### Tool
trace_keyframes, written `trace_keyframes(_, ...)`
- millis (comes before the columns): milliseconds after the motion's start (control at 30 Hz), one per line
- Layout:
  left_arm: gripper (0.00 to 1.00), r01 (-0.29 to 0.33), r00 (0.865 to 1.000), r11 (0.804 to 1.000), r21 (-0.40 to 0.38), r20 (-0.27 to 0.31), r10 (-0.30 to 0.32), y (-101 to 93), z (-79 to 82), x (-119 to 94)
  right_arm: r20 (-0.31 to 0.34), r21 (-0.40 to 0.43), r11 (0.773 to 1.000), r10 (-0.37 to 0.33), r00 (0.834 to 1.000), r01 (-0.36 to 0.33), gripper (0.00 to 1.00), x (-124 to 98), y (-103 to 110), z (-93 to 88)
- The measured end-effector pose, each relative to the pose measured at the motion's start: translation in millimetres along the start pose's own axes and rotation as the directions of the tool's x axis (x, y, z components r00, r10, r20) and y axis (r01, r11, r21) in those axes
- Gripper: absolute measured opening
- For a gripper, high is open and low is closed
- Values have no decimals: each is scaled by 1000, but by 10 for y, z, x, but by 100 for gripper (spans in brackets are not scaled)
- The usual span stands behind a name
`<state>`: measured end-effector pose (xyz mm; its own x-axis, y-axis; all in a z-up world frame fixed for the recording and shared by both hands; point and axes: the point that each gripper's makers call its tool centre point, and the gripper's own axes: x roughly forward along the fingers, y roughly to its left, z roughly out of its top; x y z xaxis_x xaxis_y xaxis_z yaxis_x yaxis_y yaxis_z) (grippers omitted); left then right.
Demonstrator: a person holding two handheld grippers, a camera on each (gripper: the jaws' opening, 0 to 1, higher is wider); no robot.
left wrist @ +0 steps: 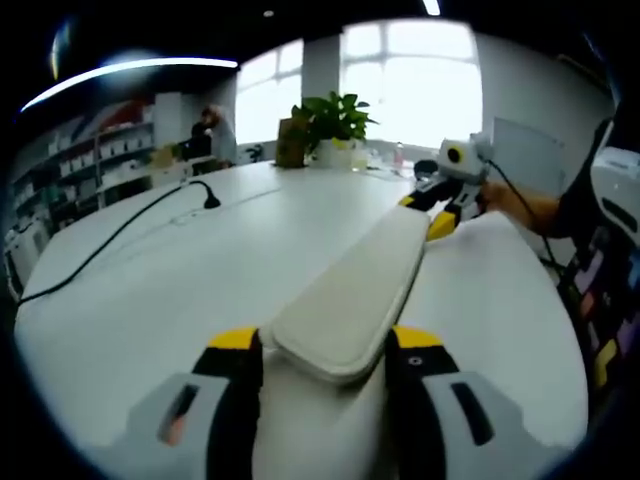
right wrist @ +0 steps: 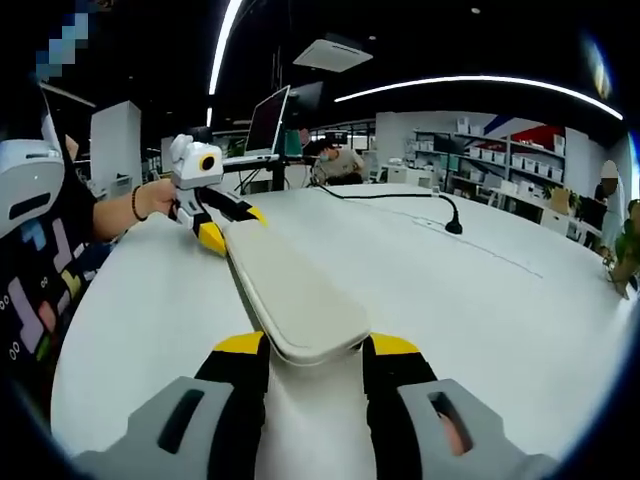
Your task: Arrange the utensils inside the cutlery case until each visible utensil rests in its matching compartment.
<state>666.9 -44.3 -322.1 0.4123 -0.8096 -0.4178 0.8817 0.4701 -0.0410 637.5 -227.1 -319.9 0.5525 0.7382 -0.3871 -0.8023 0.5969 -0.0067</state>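
Note:
A long cream cutlery case (left wrist: 350, 290) with rounded ends is closed, so nothing inside it can be seen. It spans between my two grippers over the white table (left wrist: 160, 300). My left gripper (left wrist: 325, 345) is shut on its near end. At the far end, my right gripper (left wrist: 437, 208) clamps it with yellow-tipped jaws. In the right gripper view the same case (right wrist: 290, 290) runs away from my right gripper (right wrist: 305, 350), which is shut on it, up to my left gripper (right wrist: 225, 225). I cannot tell whether the case touches the table.
A black cable (left wrist: 130, 225) with an upright plug crosses the table (right wrist: 480, 300), seen again as the cable (right wrist: 400, 196). A potted plant (left wrist: 335, 120) stands at the far edge. A person's hand (right wrist: 150, 197) holds the left gripper. A monitor (right wrist: 268, 122) is behind.

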Motion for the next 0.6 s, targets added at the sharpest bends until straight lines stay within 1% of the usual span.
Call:
trace_keyframes(167,52,1,1000,1000,-11,-6,-2,9,-27,2,-6,12,1000,3,1000,-2,39,27,-6,-20)
trace_keyframes(367,52,8,1000,1000,-28,2,-8,15,-28,-1,-11,38,999,2,1000,-2,39,54,-21,-54)
trace_keyframes(600,52,8,1000,1000,-31,3,-8,13,-26,-4,-8,40,999,2,1000,-1,39,62,-27,-52)
